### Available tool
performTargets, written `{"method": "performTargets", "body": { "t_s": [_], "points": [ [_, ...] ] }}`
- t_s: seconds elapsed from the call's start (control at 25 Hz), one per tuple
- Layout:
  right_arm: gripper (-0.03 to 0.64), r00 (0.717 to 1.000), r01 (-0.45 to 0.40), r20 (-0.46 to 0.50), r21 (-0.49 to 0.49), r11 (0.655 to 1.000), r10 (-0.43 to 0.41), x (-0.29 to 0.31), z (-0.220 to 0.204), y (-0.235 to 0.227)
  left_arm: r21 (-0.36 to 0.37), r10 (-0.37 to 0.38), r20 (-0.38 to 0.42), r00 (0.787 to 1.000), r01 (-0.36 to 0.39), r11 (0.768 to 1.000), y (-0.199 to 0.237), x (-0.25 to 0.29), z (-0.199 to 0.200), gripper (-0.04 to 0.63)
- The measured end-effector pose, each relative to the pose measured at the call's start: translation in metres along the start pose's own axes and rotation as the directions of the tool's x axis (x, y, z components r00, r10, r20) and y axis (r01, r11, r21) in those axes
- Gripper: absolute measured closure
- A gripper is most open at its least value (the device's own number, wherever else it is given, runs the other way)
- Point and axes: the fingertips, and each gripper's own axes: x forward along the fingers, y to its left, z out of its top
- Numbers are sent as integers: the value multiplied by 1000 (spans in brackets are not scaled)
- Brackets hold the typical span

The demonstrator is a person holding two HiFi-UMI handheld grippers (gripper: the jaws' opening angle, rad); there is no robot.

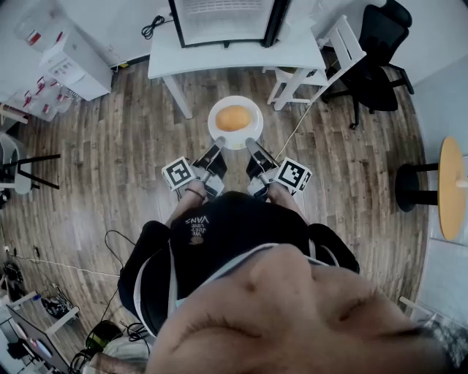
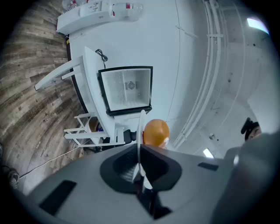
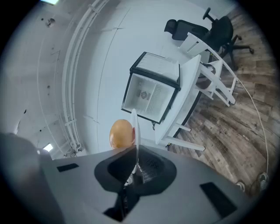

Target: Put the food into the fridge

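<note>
A round orange-brown bun (image 1: pixel 234 117) lies on a white plate (image 1: pixel 216 108) held out in front of the person. My left gripper (image 1: pixel 219 141) is shut on the plate's near-left rim, and my right gripper (image 1: pixel 251 142) is shut on its near-right rim. In the left gripper view the plate (image 2: pixel 141 131) shows edge-on between the jaws of the left gripper (image 2: pixel 140 164), with the bun (image 2: pixel 155 132) beyond. The right gripper view shows the same plate (image 3: pixel 135 127) and bun (image 3: pixel 121 134) at the right gripper (image 3: pixel 137 164). The small fridge (image 1: pixel 223 22) stands ahead with its door open, its inside (image 2: pixel 127 89) (image 3: pixel 153 94) white.
The fridge sits on a white table (image 1: pixel 292 55). A white stool (image 1: pixel 322 62) and a black office chair (image 1: pixel 376 51) stand to its right, and a round yellow side table (image 1: pixel 450 186) is farther right. A white cabinet (image 1: pixel 69 58) is at the far left. Cables trail over the wooden floor.
</note>
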Motion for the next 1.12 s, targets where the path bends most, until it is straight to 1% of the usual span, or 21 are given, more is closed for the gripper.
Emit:
{"method": "performTargets", "body": {
  "t_s": [0.16, 0.2, 0.32, 0.4, 0.48, 0.6, 0.72, 0.84, 1.12],
  "points": [
    [594, 995, 99, -4, -17, 995, -99, 0, 1, -13, 6, 0, -5, 1000, 0, 1000, 1, 1, 7, 569],
    [594, 995, 100, 0, -16, 995, -100, 2, 1, -13, 4, -2, -7, 1000, 2, 1000, 1, 1, 9, 569],
    [594, 1000, 13, 18, -7, 1000, -13, 16, 1, 1, 2, -1, -14, 1000, 1, 1000, 3, 1, 17, 569],
    [594, 1000, -5, 29, -7, 1000, 5, 23, 2, 7, -3, -6, -19, 1000, 6, 1000, 2, 2, 23, 569],
    [594, 999, -4, 38, -4, 1000, 4, 27, 2, 8, -3, -13, -26, 1000, 13, 1000, 1, 2, 29, 569],
    [594, 998, 38, 47, -5, 999, -38, 31, 0, 1, 0, -22, -41, 999, 22, 1000, 2, 1, 37, 569],
    [594, 997, 41, 64, -5, 999, -41, 37, -5, -1, -7, -25, -58, 998, 24, 1000, 7, -2, 42, 569],
    [594, 996, 17, 84, -8, 1000, -16, 45, -11, 5, -19, -23, -75, 997, 21, 1000, 12, -7, 47, 569],
    [594, 995, 25, 97, -8, 1000, -24, 55, -10, 5, -28, -35, -92, 995, 33, 999, 15, -4, 57, 569]
  ]
}}
